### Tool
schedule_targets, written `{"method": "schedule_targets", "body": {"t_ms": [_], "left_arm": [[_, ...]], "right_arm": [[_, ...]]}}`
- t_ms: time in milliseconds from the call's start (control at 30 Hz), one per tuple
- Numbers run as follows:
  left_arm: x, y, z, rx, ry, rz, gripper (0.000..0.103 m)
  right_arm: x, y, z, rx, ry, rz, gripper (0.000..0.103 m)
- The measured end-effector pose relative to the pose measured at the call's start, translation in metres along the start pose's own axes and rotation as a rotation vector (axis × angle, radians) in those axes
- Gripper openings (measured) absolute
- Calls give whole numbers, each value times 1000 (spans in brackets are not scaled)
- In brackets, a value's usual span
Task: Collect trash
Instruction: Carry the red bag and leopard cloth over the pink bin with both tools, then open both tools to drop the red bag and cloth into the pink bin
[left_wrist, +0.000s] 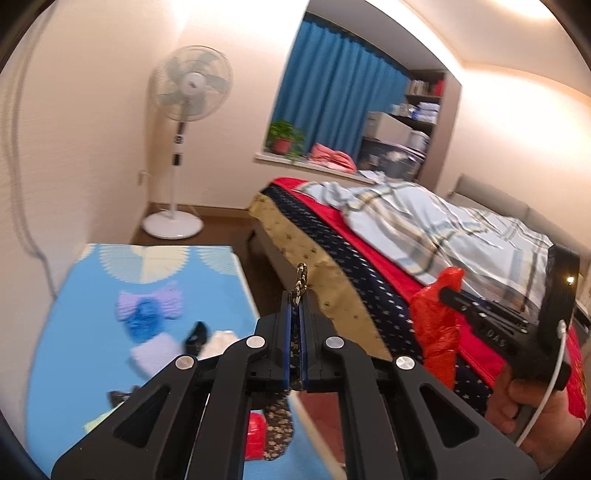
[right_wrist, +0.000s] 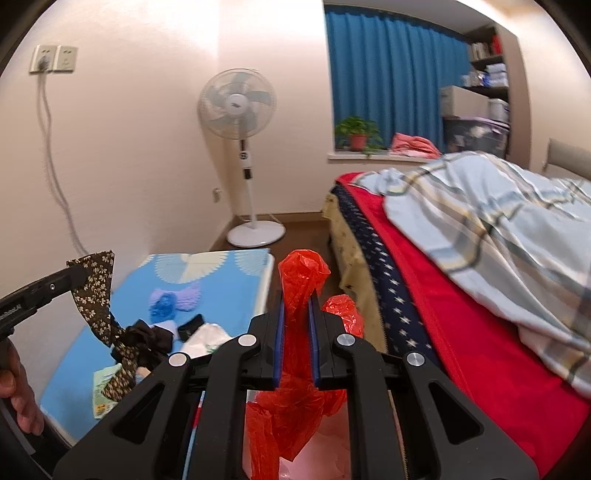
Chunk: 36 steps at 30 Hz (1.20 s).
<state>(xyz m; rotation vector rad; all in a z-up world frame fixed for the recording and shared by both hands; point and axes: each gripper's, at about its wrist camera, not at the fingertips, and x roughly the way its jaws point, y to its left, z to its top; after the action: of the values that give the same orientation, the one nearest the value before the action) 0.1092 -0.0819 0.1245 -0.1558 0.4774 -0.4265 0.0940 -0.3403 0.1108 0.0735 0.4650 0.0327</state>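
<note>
My left gripper (left_wrist: 296, 295) is shut on a strip of brown flowered cloth (left_wrist: 279, 430), which pokes past the tips and hangs below the jaws. Its tip also shows at the left edge of the right wrist view as the left gripper (right_wrist: 75, 275), with the flowered cloth (right_wrist: 96, 295) dangling from it. My right gripper (right_wrist: 296, 297) is shut on a crumpled red plastic bag (right_wrist: 301, 273) that bulges above and sags under the fingers. Seen from the left wrist, the right gripper (left_wrist: 445, 291) holds the red bag (left_wrist: 436, 328) beside the bed.
A blue-covered low surface (left_wrist: 74, 295) carries purple cloth (left_wrist: 147, 301), a blue wad (left_wrist: 142, 323), a black item (left_wrist: 195, 336), white paper (right_wrist: 205, 338) and a green packet (right_wrist: 103, 395). A bed (right_wrist: 461, 332) fills the right. A standing fan (right_wrist: 238, 103) is in the corner.
</note>
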Motion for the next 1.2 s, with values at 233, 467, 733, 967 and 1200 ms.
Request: {"method": "schedule_targets", "body": {"t_ms": [233, 467, 733, 967, 1200], "left_arm": [[38, -34, -12, 56, 51, -89, 3], [75, -53, -27, 73, 115, -134, 3], [111, -60, -42, 77, 196, -162, 3], [132, -60, -51, 64, 244, -178, 3], [143, -61, -55, 63, 269, -181, 3]], "right_arm": [[16, -32, -30, 89, 32, -59, 12], [34, -36, -38, 91, 61, -63, 12], [46, -42, -40, 98, 80, -100, 12], [51, -43, -41, 93, 93, -110, 12], [57, -45, -42, 103, 105, -117, 12]]}}
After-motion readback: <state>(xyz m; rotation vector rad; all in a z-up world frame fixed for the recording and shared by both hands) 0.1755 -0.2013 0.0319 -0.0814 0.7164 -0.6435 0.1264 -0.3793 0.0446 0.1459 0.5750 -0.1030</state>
